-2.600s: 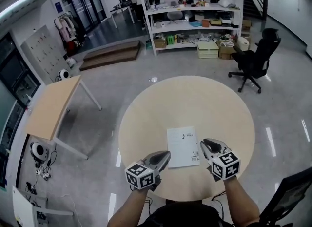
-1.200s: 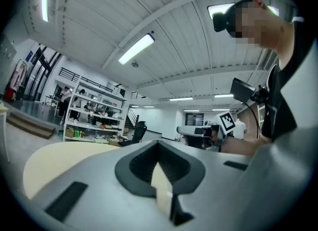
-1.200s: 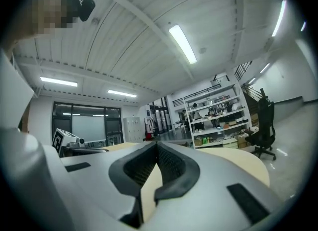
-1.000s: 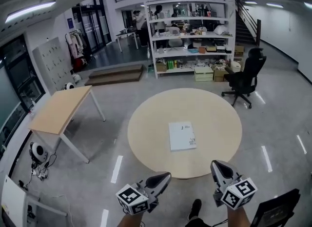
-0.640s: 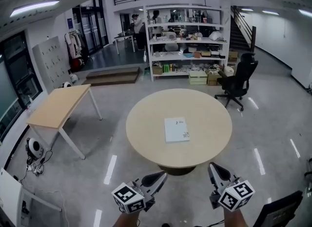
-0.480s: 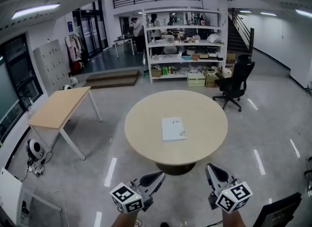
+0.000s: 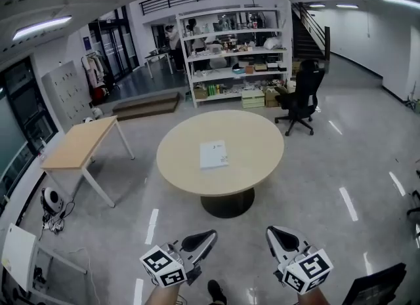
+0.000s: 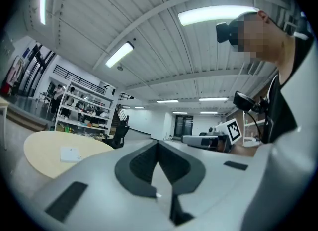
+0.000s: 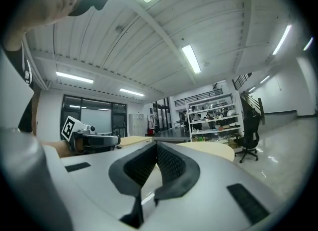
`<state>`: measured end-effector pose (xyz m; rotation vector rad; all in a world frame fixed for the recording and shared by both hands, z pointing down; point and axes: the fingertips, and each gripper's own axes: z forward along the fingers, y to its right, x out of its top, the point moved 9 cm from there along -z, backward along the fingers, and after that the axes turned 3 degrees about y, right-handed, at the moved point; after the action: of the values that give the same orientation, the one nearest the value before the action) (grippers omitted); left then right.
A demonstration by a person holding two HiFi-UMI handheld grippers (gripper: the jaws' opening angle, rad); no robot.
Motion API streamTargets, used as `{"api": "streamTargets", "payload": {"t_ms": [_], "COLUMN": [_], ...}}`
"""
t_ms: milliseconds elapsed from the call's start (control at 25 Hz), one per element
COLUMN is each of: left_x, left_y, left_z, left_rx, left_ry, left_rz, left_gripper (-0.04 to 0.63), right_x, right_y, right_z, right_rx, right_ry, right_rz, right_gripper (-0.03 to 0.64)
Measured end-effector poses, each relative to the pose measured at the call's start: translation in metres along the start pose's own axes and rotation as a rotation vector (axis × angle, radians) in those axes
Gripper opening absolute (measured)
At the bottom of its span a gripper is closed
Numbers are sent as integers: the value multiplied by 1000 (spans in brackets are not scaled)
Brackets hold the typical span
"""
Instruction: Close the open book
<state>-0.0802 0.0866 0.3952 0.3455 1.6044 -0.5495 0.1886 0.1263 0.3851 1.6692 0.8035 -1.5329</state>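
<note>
Book [image 7: 213, 155] lies closed and flat, pale cover up, near the middle of the round bench [image 7: 252, 141], just above the centre of the head view. Both claws sit at the bottom edge of that frame, over the glossy grey floor [image 7: 328, 166] and well apart from the bench.

At lower centre-left, the left claw [image 7: 209, 235] has its jaws pressed together with nothing between them. In the left gripper view the dark pads meet in one line, and the bench and the small white book show far off at the left of the frame. At lower centre-right, the right claw [image 7: 272, 233] is likewise closed and empty, and its own view shows the pads meeting at the tip.

A dark shoe [image 7: 214, 290] shows between the two claws at the bottom edge. A rectangular wooden table [image 7: 75, 143] stands at the left of the head view, a black office chair [image 7: 298, 97] at upper right of the bench, and white shelving [image 7: 230, 54] along the top.
</note>
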Motion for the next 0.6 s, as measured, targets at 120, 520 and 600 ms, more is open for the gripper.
{"api": "streamTargets", "payload": {"t_ms": [120,520,600], "left_x": [-7,2,5], "left_y": [44,109,114], "left_z": [-6,-64,-85], "left_rx": [11,73,94], "left_ry": [-46,-50,-49], "left_rz": [6,56,73], "left_gripper": [-2,-2,-1], "right_x": [0,16,16], "right_y": [-6,-58,-77], "right_z": [-35,-93,-99], "right_rx": [15,5,-8], "right_ry": [-13,26,29], "right_rz": [32,45,66], "right_gripper": [-2,-2,-2]}}
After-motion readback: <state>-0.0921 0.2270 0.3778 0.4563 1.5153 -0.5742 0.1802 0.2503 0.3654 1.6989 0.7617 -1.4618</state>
